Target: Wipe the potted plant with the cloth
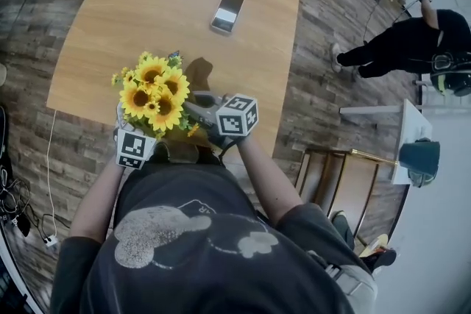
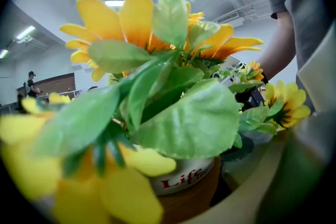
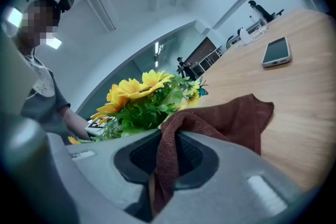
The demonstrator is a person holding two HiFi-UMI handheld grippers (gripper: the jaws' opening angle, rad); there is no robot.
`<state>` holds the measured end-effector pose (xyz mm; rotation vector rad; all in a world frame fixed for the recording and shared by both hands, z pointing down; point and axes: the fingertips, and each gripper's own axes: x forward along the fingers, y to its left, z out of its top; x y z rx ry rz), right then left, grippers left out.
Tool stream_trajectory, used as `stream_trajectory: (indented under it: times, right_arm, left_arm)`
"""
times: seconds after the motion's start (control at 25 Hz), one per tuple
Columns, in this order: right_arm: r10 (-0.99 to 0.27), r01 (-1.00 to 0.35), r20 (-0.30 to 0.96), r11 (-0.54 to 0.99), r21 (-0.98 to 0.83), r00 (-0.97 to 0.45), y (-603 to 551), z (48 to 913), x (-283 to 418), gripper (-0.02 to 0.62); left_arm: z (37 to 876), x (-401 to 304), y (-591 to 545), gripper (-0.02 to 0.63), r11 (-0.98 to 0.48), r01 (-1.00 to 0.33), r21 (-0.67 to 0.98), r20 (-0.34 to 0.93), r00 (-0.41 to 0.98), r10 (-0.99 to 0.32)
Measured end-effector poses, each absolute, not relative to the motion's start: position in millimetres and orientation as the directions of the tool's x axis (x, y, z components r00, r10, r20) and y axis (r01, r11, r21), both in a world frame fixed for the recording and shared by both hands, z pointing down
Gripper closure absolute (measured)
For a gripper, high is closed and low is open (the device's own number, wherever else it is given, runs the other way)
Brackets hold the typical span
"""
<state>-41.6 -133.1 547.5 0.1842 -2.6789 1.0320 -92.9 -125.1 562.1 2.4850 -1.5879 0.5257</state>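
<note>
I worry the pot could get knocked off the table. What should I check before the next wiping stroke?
1. Cloth gripped: ok. The right gripper is shut on the brown cloth, which drapes out past the jaws.
2. Cloth near the potted plant: ok, the flowers are just beyond it.
3. Pot steadied: cannot tell. The left gripper is close against the plant, but leaves fill its view.
4. Pot away from the edge: not ok. It stands by the near edge of the table.
5. Phone out of the way: ok, farther up the table.
</note>
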Motion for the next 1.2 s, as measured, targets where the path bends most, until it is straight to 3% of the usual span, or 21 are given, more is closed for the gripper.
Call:
stream_trajectory:
  times: [0.56, 0.96, 1.2]
  right_arm:
    - [-0.169, -0.348, 0.338, 0.733, -0.585, -0.926, -92, 551, -47, 0.549]
    - [-0.376, -0.474, 0.289, 0.691, -0.546, -0.880, -131, 523, 11, 0.549]
    - [-0.407, -0.473, 0.247, 0.688, -0.551, -0.879, -163, 506, 43, 0.549]
  left_arm:
    - [563, -90, -136, -0.021, -0.695, -0.716, -0.067, 0.405, 0.617, -0.674]
    - [558, -109, -119, -0.025, -0.459, -0.887, -0.047, 0.370, 0.411, -0.833]
    - [559, -104, -108, -0.025, -0.297, -0.955, -0.017, 0.400, 0.266, -0.877]
